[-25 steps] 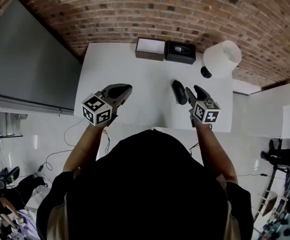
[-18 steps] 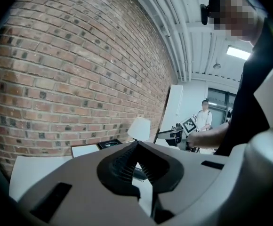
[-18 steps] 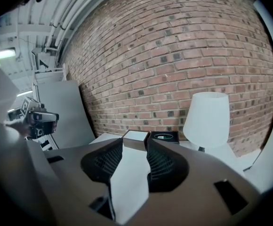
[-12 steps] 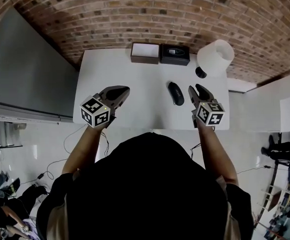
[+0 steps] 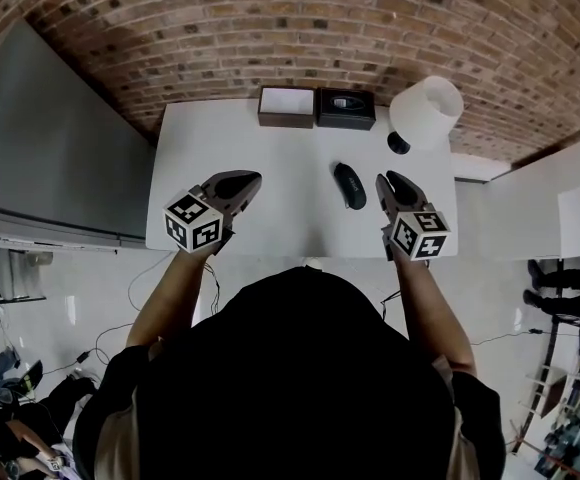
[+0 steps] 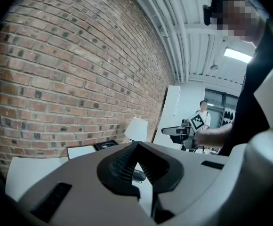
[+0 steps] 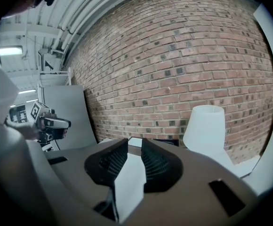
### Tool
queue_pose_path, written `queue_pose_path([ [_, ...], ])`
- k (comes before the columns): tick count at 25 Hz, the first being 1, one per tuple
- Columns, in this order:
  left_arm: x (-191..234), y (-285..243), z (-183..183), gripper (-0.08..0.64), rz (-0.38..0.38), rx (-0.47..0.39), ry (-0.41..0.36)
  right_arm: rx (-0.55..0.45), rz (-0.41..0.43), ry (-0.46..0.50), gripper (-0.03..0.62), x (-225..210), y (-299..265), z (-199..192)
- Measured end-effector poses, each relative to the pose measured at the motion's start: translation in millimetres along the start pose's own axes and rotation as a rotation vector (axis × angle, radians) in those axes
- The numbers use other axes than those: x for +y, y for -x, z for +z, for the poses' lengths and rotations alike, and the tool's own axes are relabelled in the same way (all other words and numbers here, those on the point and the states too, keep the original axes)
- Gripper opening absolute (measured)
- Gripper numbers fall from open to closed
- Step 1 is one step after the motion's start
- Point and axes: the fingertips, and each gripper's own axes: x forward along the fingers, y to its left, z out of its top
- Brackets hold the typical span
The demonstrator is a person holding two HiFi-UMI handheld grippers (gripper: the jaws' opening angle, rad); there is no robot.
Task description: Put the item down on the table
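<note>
Brick wall (image 5: 300,38) straight ahead of you, with the white table (image 5: 270,168) set against it. White lamp (image 5: 427,111) at its far right corner. Grey panel (image 5: 50,148) on your left. Pale floor (image 5: 70,288). Ceiling strip light (image 6: 237,54) lit.

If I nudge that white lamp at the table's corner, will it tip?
Probably tips easily: the white lamp has a wide shade over a small dark base. It stands at the corner of the table, so a push might send it off. The shade looks thin, likely light.
</note>
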Motion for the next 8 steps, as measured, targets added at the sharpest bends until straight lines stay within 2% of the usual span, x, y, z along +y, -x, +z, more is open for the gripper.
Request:
queue_pose_path([
  [8, -9, -5, 2, 0.017, -0.011, 0.000, -0.010, -0.020, -0.012, -0.004, 0.065, -2, 15, 3],
])
